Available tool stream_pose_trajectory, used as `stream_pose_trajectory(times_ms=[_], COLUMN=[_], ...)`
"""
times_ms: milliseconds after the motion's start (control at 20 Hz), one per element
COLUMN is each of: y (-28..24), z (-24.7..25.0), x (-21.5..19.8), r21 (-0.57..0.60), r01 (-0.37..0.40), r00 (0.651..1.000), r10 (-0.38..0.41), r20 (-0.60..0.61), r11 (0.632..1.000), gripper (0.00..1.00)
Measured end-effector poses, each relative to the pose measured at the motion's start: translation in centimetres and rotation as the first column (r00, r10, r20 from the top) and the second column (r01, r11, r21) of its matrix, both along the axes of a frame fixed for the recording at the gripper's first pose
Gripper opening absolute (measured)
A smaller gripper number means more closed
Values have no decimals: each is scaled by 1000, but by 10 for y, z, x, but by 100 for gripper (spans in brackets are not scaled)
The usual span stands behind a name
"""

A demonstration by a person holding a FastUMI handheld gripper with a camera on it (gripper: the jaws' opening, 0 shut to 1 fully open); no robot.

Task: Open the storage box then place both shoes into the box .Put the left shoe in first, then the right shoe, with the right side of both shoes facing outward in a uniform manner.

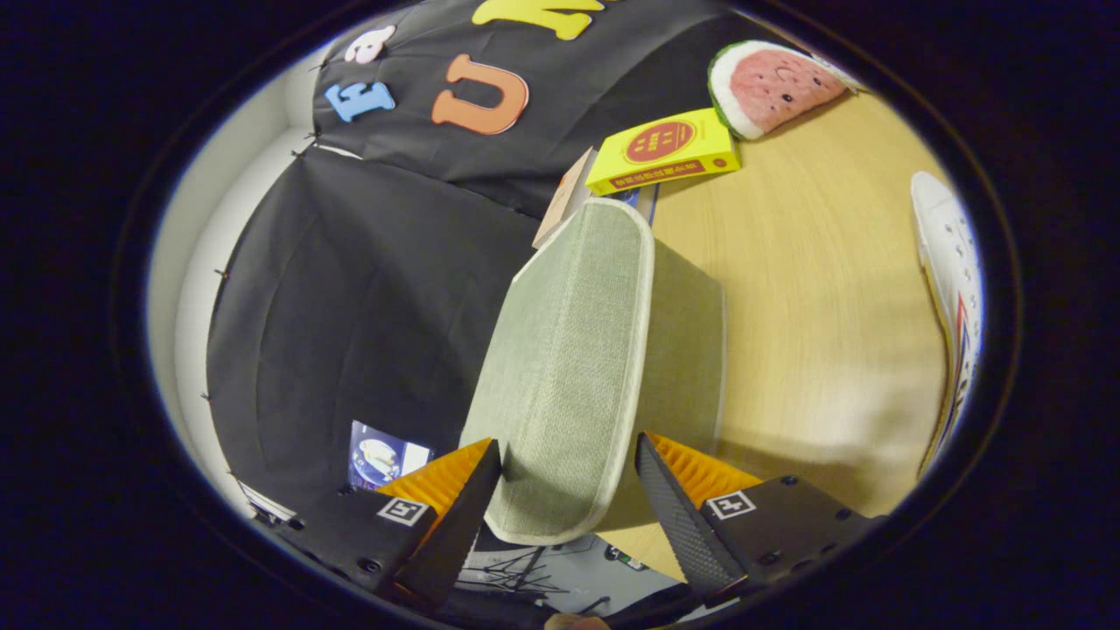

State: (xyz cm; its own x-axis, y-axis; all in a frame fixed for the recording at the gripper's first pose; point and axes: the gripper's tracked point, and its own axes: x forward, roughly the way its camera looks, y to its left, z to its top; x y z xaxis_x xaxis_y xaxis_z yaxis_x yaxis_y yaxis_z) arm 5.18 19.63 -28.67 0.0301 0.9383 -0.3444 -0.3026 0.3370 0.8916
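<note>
storage box [569, 367] lid stands lengthwise between spread tongs [569, 490], pointing away.

The gripper [569, 472] has its two fingers spread, and the green fabric storage box [577, 367] stands between them; whether the pads touch its lid is not clear. Beyond the box, on the wooden table [814, 332], a yellow box [665, 150] lies on a book, and a watermelon plush toy [774, 86] lies farther. A white shoe [949, 289] rests at the right
</note>
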Motion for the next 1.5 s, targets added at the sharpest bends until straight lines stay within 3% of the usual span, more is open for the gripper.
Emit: stream_pose_trajectory(times_ms=[150,250,550,650,1050,1250,1500], y=[6,-3,-22,-23,10,59,145], z=[10,14,35,46,141,193,229], x=[9,16,21,21,15,1,-36], r21=[48,48,4,-4,-43,-80,-118], r01=[20,42,97,101,132,171,132], r00=[998,997,995,995,969,940,912], r10=[-17,-39,-97,-101,-119,-139,-74], r20=[-68,-66,2,12,216,312,403], r11=[999,998,995,995,990,982,984], gripper=[98,93,19,7,5,5,6])
